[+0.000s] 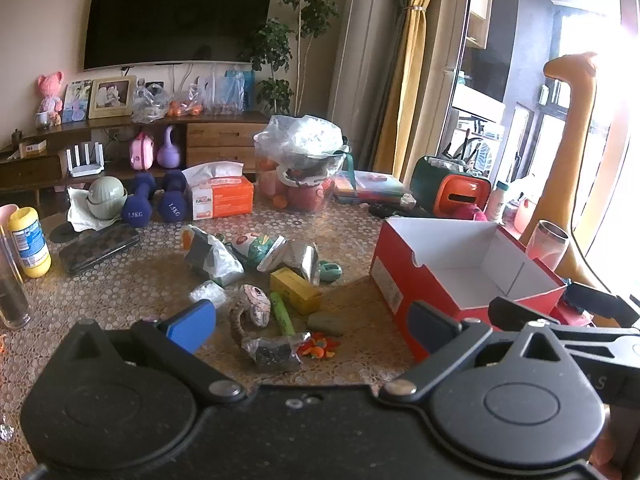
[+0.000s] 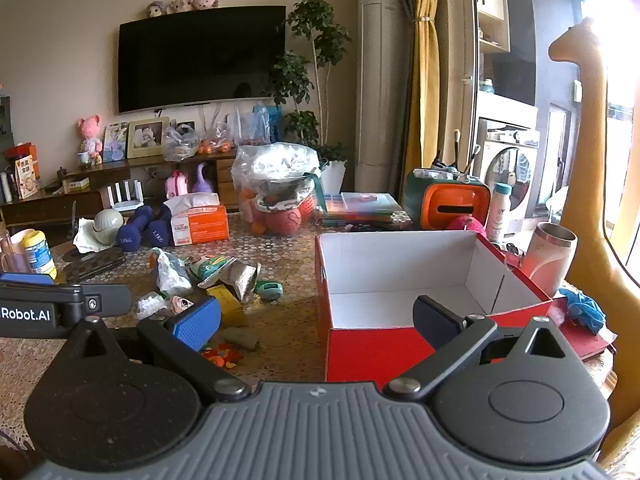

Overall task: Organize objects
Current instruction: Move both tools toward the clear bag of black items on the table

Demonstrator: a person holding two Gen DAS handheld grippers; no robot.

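The left gripper is held with its blue-padded jaws spread wide and nothing between them, above a heap of small things on the table covered in a pebble-patterned cloth. In that heap are seen a yellow rectangular carton, a green tube, a crumpled silver foil packet, a flat grey-green block and a clear packet of dark contents. To the right of the heap stands an open red cardboard box with a white inside, with nothing visible in it. The right gripper is likewise held fully spread and empty, its right finger in front of the box's near wall. A pair of dark blue dumbbells and an orange tissue box are set farther back on the table.
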